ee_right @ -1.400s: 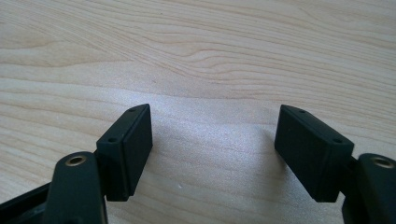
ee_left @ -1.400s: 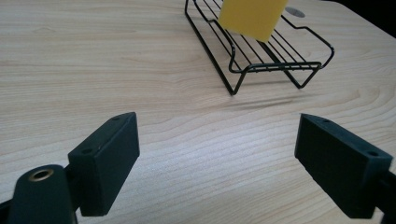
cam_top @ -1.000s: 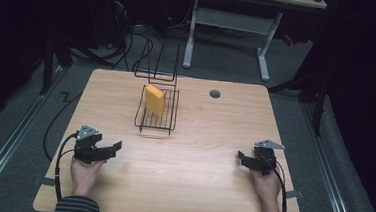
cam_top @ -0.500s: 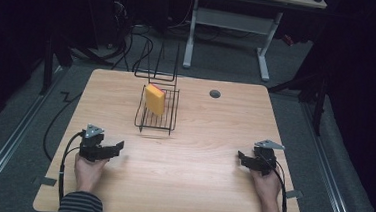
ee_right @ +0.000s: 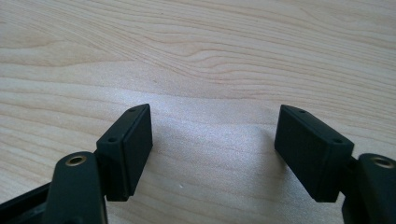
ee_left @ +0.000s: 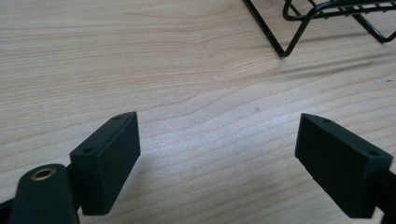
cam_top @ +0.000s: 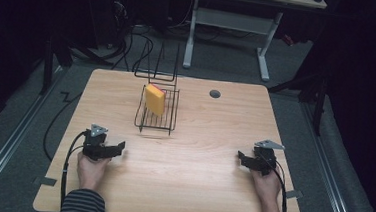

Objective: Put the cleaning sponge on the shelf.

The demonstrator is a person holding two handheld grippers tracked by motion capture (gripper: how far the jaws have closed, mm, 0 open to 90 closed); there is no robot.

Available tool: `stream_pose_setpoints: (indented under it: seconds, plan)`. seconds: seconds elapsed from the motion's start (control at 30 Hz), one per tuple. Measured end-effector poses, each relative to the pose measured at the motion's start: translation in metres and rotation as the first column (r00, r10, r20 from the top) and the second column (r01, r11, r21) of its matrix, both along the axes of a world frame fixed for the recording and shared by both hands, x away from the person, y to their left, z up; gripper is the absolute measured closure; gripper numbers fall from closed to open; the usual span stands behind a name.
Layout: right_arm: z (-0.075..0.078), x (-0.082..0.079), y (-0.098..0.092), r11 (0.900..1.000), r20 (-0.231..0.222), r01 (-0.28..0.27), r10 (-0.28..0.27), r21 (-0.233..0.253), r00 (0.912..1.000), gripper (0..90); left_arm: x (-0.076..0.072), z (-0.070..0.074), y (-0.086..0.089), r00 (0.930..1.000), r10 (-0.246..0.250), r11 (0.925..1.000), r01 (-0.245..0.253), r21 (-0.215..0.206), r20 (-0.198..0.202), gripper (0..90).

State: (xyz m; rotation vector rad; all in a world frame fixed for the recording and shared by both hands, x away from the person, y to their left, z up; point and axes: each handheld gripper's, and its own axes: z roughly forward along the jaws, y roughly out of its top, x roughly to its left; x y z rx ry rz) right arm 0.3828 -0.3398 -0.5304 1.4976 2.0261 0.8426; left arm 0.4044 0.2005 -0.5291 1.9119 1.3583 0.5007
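Grippers first: the left gripper (cam_top: 115,147) rests near the desk's (cam_top: 209,137) front left corner, held in the person's left hand (cam_top: 90,168), its jaws spread wide over bare wood with nothing between them. In the left gripper view the two black jaws stand well apart, and the foot of the wire rack (ee_left: 299,23) shows beyond them. The right gripper (cam_top: 241,157) sits near the front right corner in the right hand (cam_top: 266,184), jaws likewise spread and empty. Farther out, the wire rack (cam_top: 156,115) stands toward the desk's back edge, left of centre, with a yellow sponge (cam_top: 155,98) upright inside it. A small dark hole (cam_top: 215,94) lies near the back edge, to the rack's right.
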Motion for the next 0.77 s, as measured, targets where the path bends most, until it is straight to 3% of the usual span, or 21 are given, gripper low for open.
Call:
stream_pose_setpoints:
  seconds: [0.23, 0.37, 0.47, 0.77]
  plan:
    - [0.0001, 0.0, -0.0001, 1.0, -0.001, -0.001, 0.001, 0.0, 1.0, 28.1, 0.0037, -0.0054, -0.002, 0.9998, -0.003, 0.9998, 0.003, 0.022, -0.022, 14.7]
    - [0.0001, -0.0001, 0.0001, 1.0, -0.001, 0.0, 0.0, 0.001, 1.0, 28.1, 0.0043, -0.0076, -0.004, 1.0, 0.004, 0.9991, -0.003, 0.043, -0.008, 14.7]
    - [0.0001, -0.0001, 0.0001, 1.0, -0.001, 0.0, 0.0, 0.002, 1.0, 28.1, 0.004, -0.0081, -0.008, 1.0, 0.0, 0.9956, 0.0, 0.094, 0.0, 15.2]
    - [0.0, 0.0, 0.0003, 1.0, -0.001, 0.001, -0.001, 0.002, 1.0, 28.1, 0.0015, -0.0081, -0.0089, 1.0, 0.007, 0.9957, -0.007, 0.092, 0.001, 15.5]
